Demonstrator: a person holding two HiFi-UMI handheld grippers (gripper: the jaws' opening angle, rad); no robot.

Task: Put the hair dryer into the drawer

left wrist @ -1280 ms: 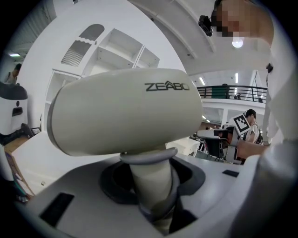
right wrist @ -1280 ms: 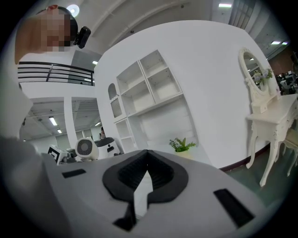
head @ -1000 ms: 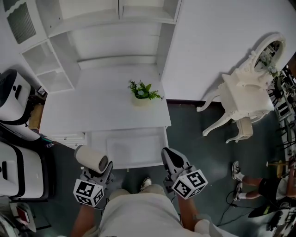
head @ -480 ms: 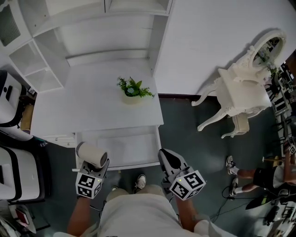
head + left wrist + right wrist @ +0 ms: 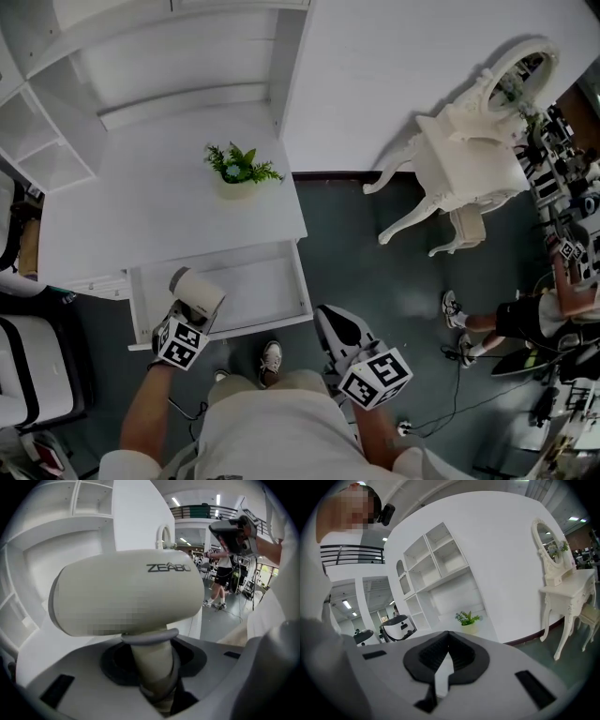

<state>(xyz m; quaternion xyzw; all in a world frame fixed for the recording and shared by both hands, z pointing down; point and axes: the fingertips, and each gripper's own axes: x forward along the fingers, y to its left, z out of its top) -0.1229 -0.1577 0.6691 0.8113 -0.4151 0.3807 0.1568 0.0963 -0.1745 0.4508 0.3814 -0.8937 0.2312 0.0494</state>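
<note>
**Hair dryer held over the open drawer**

**Left gripper.** The left gripper (image 5: 190,317) is closed partway on the hair dryer (image 5: 197,292). In the left gripper view, the jaws clamp the dryer's handle from both sides, and the handle stands up out of the gripper (image 5: 152,670). The cream barrel (image 5: 126,592) lies crosswise above the jaws and fills most of that view.

**Location of the dryer.** In the head view, the dryer sits over the left end of the drawer (image 5: 267,281). The barrel's round end faces up and to the left. The views do not show whether the dryer touches the drawer floor.

**Drawer.** The drawer is pulled out from under the front edge of the white desk (image 5: 141,216). Its visible interior is bare and white.

**Right gripper.** The right gripper (image 5: 336,323) holds nothing. In the right gripper view, the black pads (image 5: 457,656) meet at their tips, with only a thin slit below them. This gripper hangs over the dark floor, to the right of the drawer and clear of it.

**Surroundings.**
- A small potted plant (image 5: 239,169) stands on the desk, near its back right corner.
- White shelving (image 5: 56,141) rises behind and to the left of the desk.
- A white dressing table (image 5: 469,159) with an oval mirror stands well apart to the right.
</note>
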